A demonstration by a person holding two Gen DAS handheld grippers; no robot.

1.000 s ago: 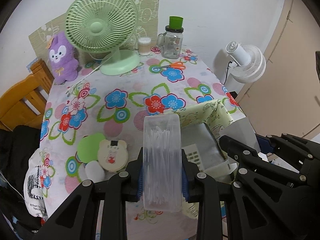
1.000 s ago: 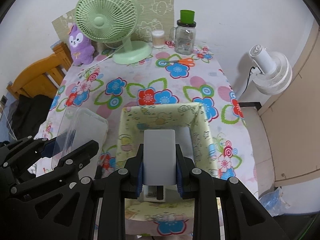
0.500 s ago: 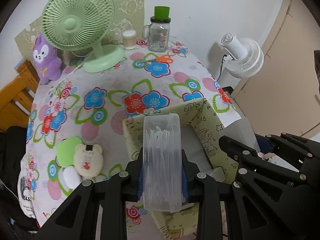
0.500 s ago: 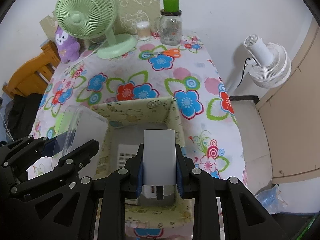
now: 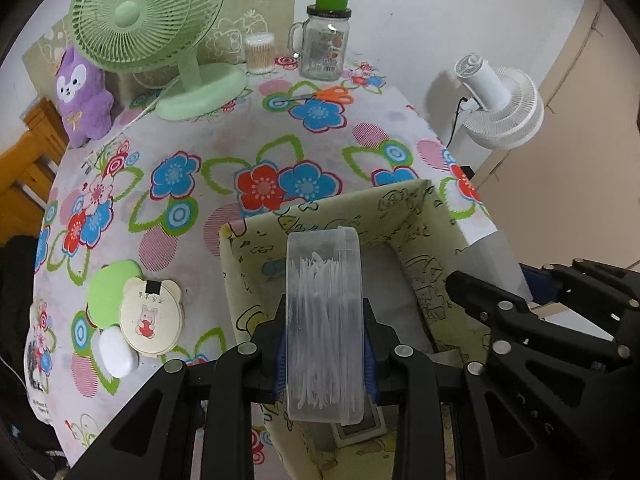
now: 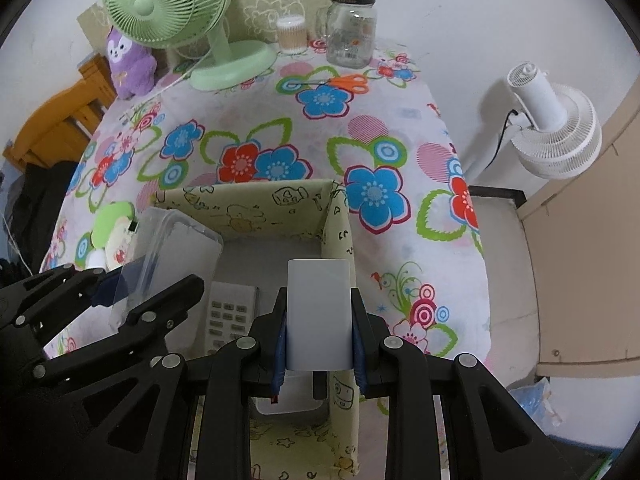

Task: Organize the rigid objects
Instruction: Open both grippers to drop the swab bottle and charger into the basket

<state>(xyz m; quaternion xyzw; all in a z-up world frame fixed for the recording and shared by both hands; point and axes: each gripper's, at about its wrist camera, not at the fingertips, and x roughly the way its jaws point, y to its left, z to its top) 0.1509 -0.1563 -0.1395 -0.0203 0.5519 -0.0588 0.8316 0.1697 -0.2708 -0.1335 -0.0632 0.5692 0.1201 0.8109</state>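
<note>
My left gripper (image 5: 324,344) is shut on a clear plastic box of white picks (image 5: 323,312), held over the open pale-yellow cartoon-print storage box (image 5: 320,210). My right gripper (image 6: 318,332) is shut on a plain white rectangular block (image 6: 318,312), above the right side of the same storage box (image 6: 256,200). A white remote with grey keys (image 6: 230,312) lies on the box floor. The left gripper and its clear box (image 6: 168,256) show at the left of the right wrist view; the right gripper's black frame (image 5: 540,320) shows at the right of the left wrist view.
On the flowered tablecloth stand a green desk fan (image 5: 160,32), a purple plush (image 5: 82,96), a cotton-swab jar (image 5: 259,52), a glass mug with a green lid (image 5: 325,36) and orange scissors (image 5: 334,94). A bear-shaped compact (image 5: 152,316) and a white oval case (image 5: 116,354) lie left of the storage box. A white fan (image 6: 556,120) stands beyond the table's right edge.
Both grippers have sunk and moved forward over the storage box with their loads; the box now fills more of each view and the remote inside has come into sight.
</note>
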